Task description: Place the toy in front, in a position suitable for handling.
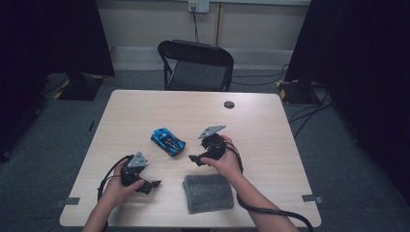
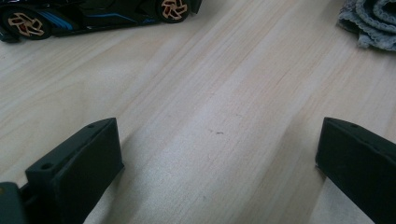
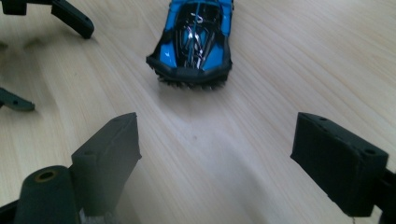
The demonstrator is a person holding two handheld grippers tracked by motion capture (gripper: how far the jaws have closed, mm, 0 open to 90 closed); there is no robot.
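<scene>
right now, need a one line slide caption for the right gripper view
Open right gripper aimed at the blue toy sports car on the wooden table, nothing between its jaws.

place: recording lab or studio room | floor: grey carpet with taped marks | stands: black stands [image 1: 77, 82] with hazard-striped feet either side, cables trailing | furniture: pale wood table [image 1: 270, 130], black folding chair [image 1: 197, 65] | wall: plain, socket [image 1: 198, 6] with plugged lead | surround: dark drapes
</scene>
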